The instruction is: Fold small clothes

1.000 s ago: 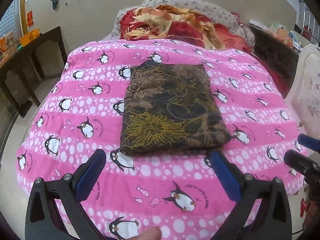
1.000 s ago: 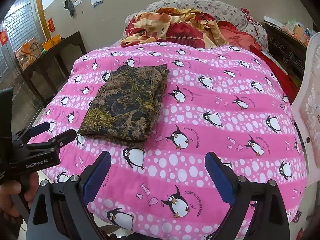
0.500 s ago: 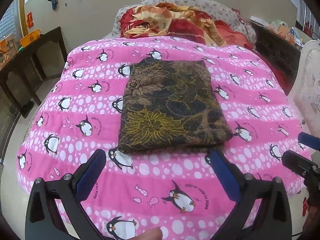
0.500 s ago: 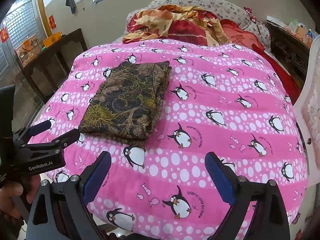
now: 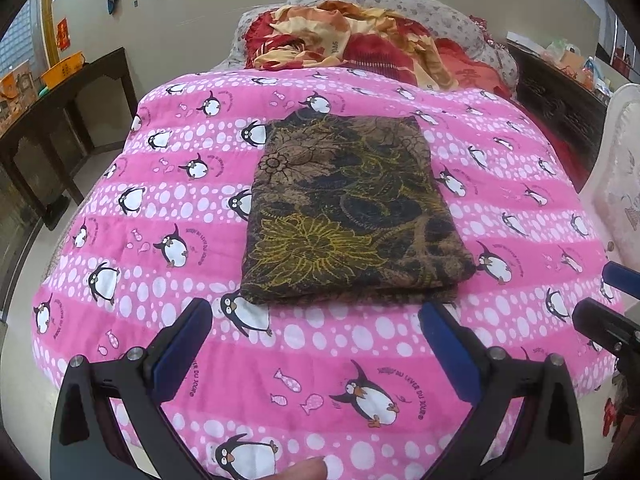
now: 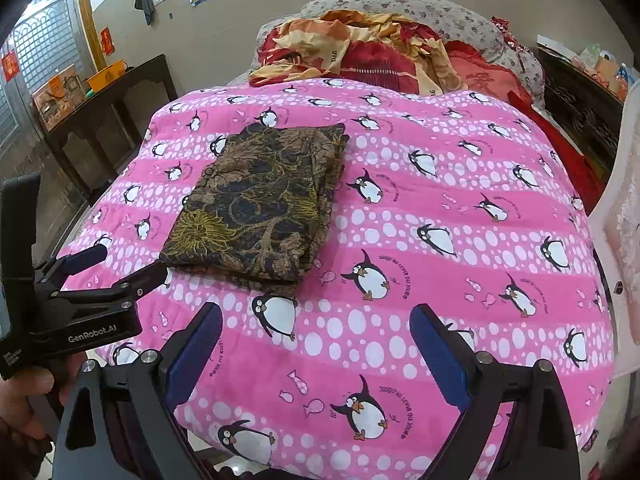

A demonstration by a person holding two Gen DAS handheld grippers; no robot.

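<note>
Pink penguin-print quilt (image 5: pixel 168 200) covers the bed, with a red and orange blanket (image 5: pixel 360 48) bunched at its far end. On the quilt lies a folded brown floral garment (image 5: pixel 352 212), flat and rectangular. Both the left gripper (image 5: pixel 316 320) and right gripper (image 6: pixel 316 320) hover near its close edge, fingers spread apart, holding nothing.

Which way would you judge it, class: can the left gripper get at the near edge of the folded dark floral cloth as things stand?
Probably yes. The left gripper is open and empty, facing the cloth, with only bare pink quilt between them.
</note>
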